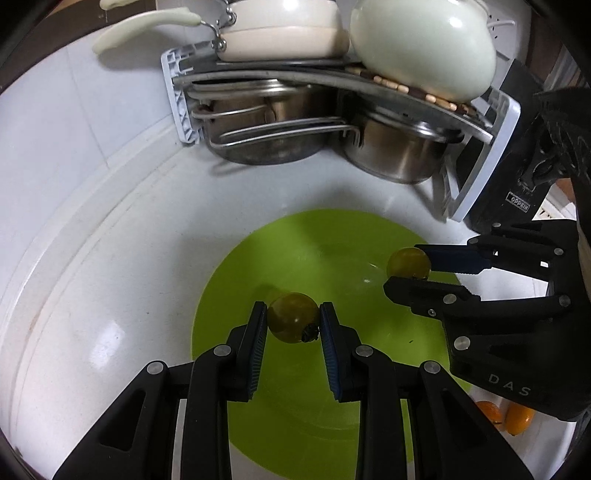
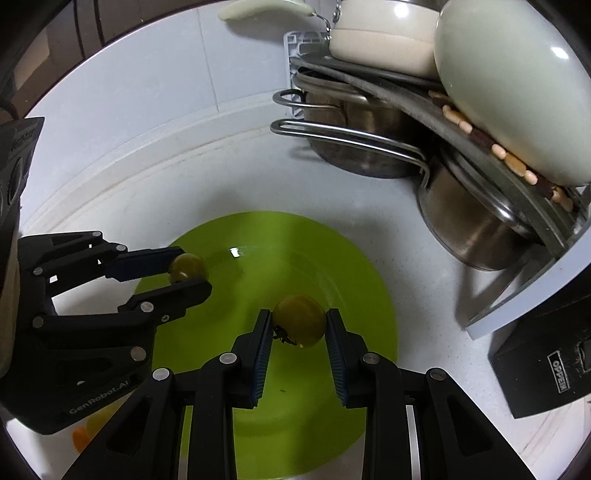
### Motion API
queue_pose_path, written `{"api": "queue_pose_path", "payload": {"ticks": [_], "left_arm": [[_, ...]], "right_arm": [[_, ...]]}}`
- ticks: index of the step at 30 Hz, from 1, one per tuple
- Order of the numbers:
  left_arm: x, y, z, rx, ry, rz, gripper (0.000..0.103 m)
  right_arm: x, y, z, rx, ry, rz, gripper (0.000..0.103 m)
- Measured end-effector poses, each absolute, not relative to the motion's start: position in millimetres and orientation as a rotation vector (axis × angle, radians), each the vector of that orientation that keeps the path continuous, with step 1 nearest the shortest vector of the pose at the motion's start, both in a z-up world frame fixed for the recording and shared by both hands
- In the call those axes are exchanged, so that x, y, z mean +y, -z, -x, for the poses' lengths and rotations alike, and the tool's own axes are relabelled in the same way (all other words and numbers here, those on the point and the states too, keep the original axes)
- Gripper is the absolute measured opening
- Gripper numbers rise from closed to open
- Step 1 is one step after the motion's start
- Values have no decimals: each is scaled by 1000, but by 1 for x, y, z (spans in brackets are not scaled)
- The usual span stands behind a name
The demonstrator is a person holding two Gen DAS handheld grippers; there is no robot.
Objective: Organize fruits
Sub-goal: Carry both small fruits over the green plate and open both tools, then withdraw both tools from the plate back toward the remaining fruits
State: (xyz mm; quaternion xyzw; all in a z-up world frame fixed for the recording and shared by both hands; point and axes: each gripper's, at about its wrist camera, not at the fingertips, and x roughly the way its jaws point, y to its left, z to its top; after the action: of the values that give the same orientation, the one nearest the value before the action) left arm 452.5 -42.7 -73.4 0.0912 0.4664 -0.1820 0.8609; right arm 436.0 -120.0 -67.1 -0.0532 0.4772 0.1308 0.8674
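Note:
A lime-green plate (image 1: 295, 424) lies on the white counter; it also shows in the right wrist view (image 2: 288, 424). My left gripper (image 1: 293, 321) is shut on a small yellow-green tomato (image 1: 291, 321) just above the plate's left part. It appears at the left of the right wrist view (image 2: 186, 271), holding that tomato (image 2: 186, 266). My right gripper (image 2: 299, 323) is shut on a second yellow-green tomato (image 2: 301, 319) over the plate's middle. It enters the left wrist view from the right (image 1: 410, 267) with its tomato (image 1: 408, 261).
A dish rack (image 1: 332, 79) with steel pots (image 1: 399, 155) and cream pans (image 1: 280, 33) stands behind the plate. A black box (image 2: 546, 362) sits at the right. Orange fruits (image 1: 506, 415) lie at the plate's near right edge; orange and yellow fruit (image 2: 86, 432) shows under the left gripper.

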Motion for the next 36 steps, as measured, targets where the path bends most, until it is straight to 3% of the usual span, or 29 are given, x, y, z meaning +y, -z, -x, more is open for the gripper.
{"api": "queue_pose_path", "payload": {"ticks": [6, 14, 25, 29, 36], "left_arm": [[-43, 78, -456, 988, 377, -184, 29], [-35, 65, -445, 953, 343, -174, 44], [-7, 13, -396, 796, 270, -140, 78], [0, -3, -375, 739, 243, -153, 84], [18, -23, -328, 682, 203, -136, 90]], "right_arm": [[-120, 73, -441, 1009, -276, 98, 30], [-121, 64, -432, 976, -254, 106, 38], [-125, 22, -388, 843, -244, 64, 38], [-120, 8, -364, 796, -243, 54, 49], [-113, -10, -319, 732, -237, 54, 54]]}}
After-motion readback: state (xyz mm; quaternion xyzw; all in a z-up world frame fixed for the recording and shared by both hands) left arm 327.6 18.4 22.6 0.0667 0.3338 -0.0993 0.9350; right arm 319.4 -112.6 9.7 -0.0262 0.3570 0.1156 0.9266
